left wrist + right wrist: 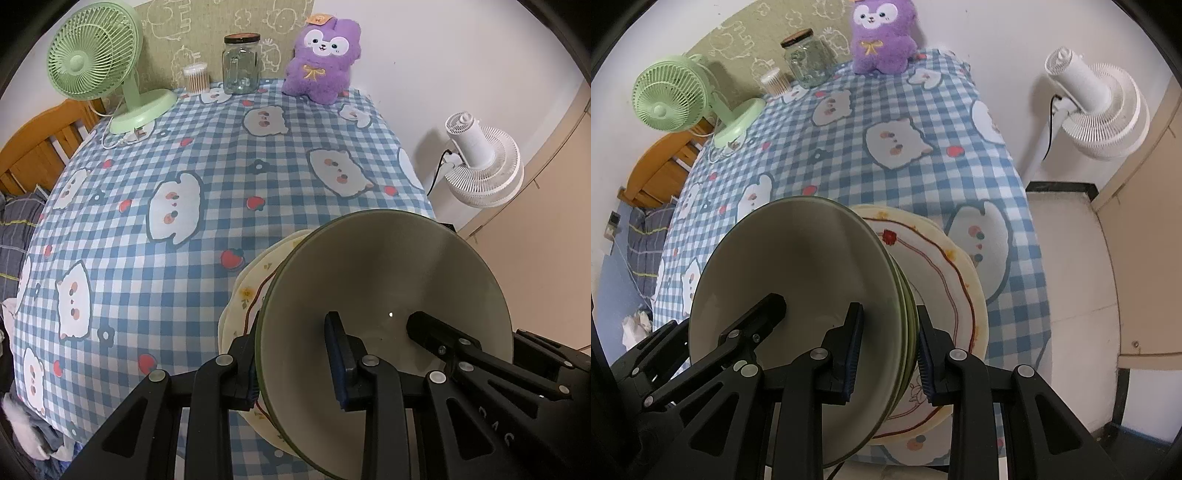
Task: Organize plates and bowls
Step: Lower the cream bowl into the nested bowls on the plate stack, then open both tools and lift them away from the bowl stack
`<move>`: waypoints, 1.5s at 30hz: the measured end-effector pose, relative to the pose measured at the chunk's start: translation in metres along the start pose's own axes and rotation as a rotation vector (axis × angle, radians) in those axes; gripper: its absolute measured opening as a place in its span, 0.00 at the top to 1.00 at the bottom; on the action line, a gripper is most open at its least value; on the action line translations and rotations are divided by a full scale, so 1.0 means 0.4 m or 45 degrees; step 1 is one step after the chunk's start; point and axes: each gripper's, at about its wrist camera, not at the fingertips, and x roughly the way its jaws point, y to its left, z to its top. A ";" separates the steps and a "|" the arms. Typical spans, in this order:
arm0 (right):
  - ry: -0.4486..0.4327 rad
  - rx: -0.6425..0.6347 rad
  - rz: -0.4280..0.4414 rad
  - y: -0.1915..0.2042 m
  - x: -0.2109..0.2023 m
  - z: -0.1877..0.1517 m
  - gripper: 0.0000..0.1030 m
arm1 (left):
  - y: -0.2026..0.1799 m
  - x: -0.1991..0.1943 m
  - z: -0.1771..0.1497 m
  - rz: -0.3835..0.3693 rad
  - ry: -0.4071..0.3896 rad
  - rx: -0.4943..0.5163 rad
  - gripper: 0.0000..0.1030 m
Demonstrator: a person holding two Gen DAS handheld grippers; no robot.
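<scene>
Both grippers, left [297, 363] and right [888, 354], clamped on opposite rims of the nested green bowls [798, 295], poised just over the floral plates [945, 266] at the table's [184, 147] near edge; stacking step; next, probably level lowering onto the plates before letting go.

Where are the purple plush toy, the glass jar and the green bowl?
purple plush toy [320, 59]: left wrist view, on its belly.
glass jar [240, 66]: left wrist view, on its clear front wall.
green bowl [798, 266]: right wrist view, on its pale inner surface.
</scene>
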 end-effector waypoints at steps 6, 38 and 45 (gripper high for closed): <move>0.004 0.003 0.000 -0.005 0.014 -0.001 0.70 | 0.000 0.010 -0.003 0.001 -0.012 0.005 0.74; -0.091 -0.026 -0.082 -0.005 -0.039 0.010 0.69 | -0.010 -0.043 0.013 0.056 -0.119 0.072 0.55; -0.184 -0.024 -0.106 0.000 -0.098 0.007 0.68 | -0.011 -0.099 0.009 0.081 -0.193 0.064 0.37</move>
